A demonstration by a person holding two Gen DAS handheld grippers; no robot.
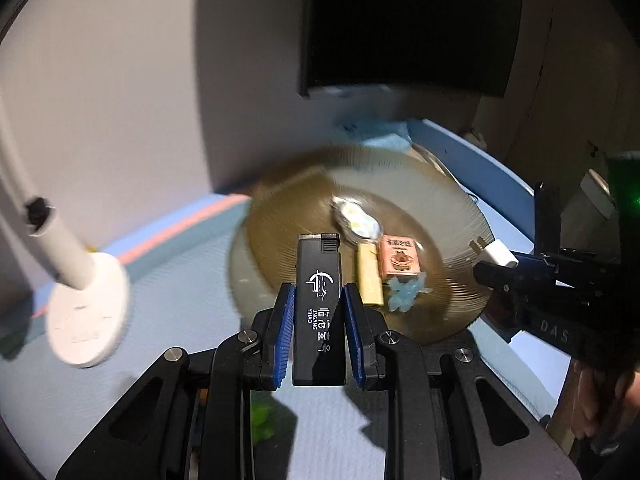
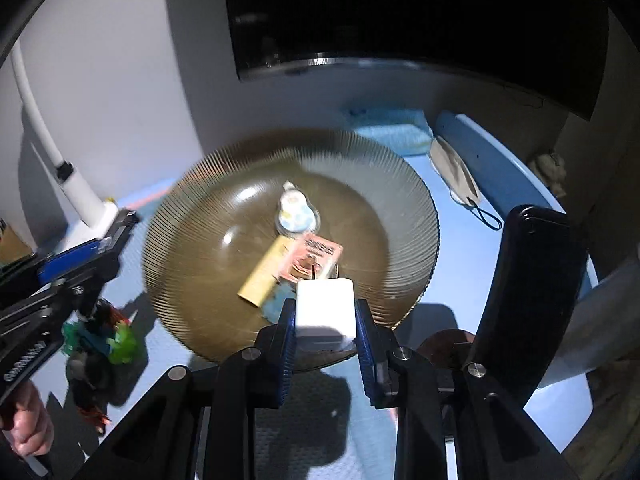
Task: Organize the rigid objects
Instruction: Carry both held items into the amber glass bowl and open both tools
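Observation:
A ribbed brown glass plate (image 1: 280, 220) (image 2: 200, 208) sits on the blue table. In it lie a pink box (image 1: 400, 258) (image 2: 316, 254), a yellow tube (image 1: 370, 280) (image 2: 266, 272), a pale oval packet (image 1: 356, 220) (image 2: 296, 212) and a light blue piece (image 1: 408, 294). My left gripper (image 1: 318, 308) is shut on a black lighter (image 1: 318, 308) above the plate's near edge. My right gripper (image 2: 325, 316) is shut on a white plug adapter (image 2: 325, 308), also seen in the left wrist view (image 1: 496, 254), over the plate's near rim.
A white lamp base (image 1: 86, 312) with its white arm (image 2: 76, 184) stands left of the plate. A dark monitor (image 1: 408, 24) hangs behind. A beige face mask (image 2: 456, 172) and a black phone-like slab (image 2: 528, 300) are at the right. Green and coloured toys (image 2: 104, 336) lie at the left.

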